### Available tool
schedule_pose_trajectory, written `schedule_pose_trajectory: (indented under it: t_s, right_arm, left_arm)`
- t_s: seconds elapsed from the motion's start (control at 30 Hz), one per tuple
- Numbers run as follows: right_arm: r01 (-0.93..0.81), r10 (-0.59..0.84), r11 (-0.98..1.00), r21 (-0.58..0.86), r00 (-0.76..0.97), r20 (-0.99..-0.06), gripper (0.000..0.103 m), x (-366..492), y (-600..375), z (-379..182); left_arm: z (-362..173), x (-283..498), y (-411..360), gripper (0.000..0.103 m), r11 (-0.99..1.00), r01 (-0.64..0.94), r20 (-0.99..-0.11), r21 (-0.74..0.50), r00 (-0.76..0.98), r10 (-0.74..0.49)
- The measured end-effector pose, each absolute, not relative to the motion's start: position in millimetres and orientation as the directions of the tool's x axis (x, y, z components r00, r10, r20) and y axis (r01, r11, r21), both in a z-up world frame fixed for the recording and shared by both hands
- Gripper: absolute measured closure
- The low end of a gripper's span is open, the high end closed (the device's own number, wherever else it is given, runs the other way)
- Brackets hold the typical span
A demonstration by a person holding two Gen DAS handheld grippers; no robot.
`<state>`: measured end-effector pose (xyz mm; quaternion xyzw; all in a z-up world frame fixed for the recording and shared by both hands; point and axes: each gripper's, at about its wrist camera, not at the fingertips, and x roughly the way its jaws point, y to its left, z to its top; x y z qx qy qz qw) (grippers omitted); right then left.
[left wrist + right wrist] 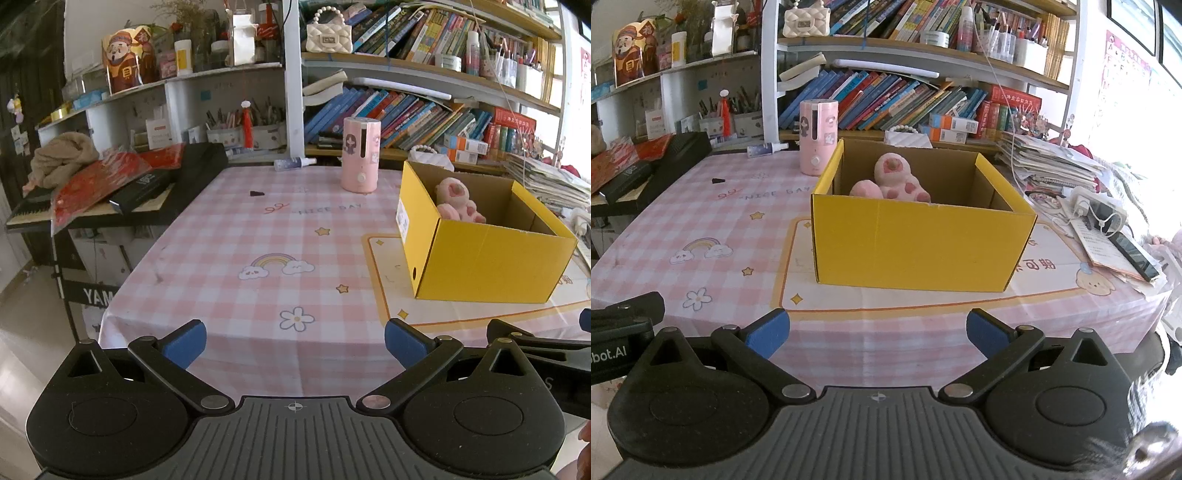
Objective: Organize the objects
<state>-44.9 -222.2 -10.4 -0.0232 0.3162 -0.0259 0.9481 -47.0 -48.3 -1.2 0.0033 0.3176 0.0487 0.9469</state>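
Bookshelves (905,99) crammed with leaning books filled the back wall, and a black keyboard (110,206) piled with red packets stood off the table's left edge. Across the table lay a pink gingham cloth (229,258) printed with rainbows and stars, with a yellow-bordered mat (798,295) over its right half. On that mat sat the yellow cardboard box (923,243), open-topped, holding a pink plush toy (895,179) with its paw pads turned up. Behind the box's left corner stood a pink humidifier (360,155), upright, and farther back a small spray bottle (293,163) lay on its side.

The plush looked soft and light, unlikely to slip; a pinch on a limb would probably do. The humidifier seemed rigid and smooth, so a hold around its middle would likely suit it best.

Both the left gripper (295,343) and the right gripper (878,332) hovered near the table's front edge, jaws spread wide and empty.
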Motion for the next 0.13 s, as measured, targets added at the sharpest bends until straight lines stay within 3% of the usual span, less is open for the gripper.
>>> schedule_pose_trajectory:
  t_s: [0.13]
  right_arm:
    - [0.035, -0.064, 0.998, -0.059, 0.798, -0.599, 0.0, -45.2, -222.8, -10.7]
  left_arm:
    - [-0.9, -46.6, -48.3, 0.0, 0.996, -0.085, -0.605, 0.032, 0.792, 0.088]
